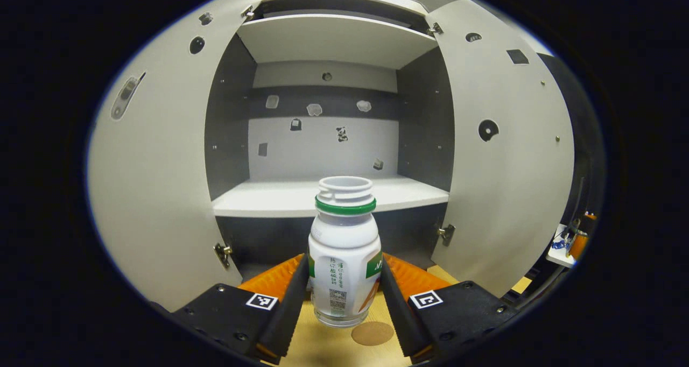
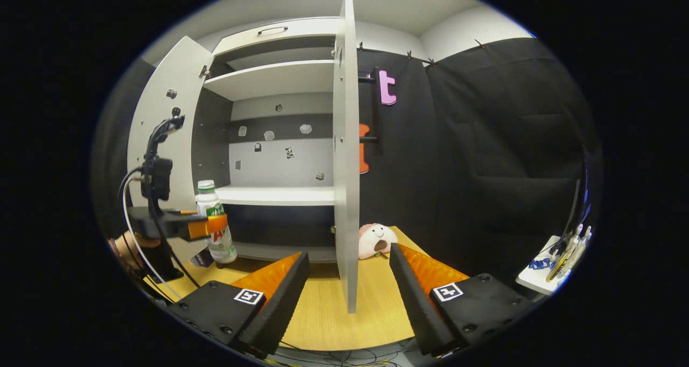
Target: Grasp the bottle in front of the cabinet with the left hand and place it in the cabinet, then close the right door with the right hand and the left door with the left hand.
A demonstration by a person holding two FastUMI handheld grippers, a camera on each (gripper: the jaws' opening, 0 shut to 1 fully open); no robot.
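Left tool (image 1: 344,281) is pointing straight into the open cabinet (image 1: 334,195), its fingers (image 1: 293,291) pressing on both sides of the bottle (image 1: 344,259) at about label height, so it is gripping the bottle. In the right gripper view this left tool (image 2: 207,227) is showing at 9 o'clock, reaching level across toward the cabinet with a cable looping beneath it, and part of the hand (image 2: 126,248) holding it is peeking out behind, low at the edge.

Right tool (image 2: 350,286) is sitting low over the counter (image 2: 334,313), aimed at the near edge of the right door (image 2: 346,157), which is standing wide open and edge-on at 12 o'clock. Its fingers (image 2: 285,291) are spread wide, holding nothing, with the door's lower edge lying between them and apart from both.

Bottle is standing upright in front of the cabinet, below the level of the white shelf (image 1: 301,197); whether its base is touching the counter (image 1: 328,345) I cannot tell. It is a white plastic bottle with a green ring under a wide white mouth and a green, orange and white label. Left door (image 1: 156,184) is also hanging open at 9 o'clock. A small pink plush (image 2: 375,240) is lying on the counter just right of the right door.
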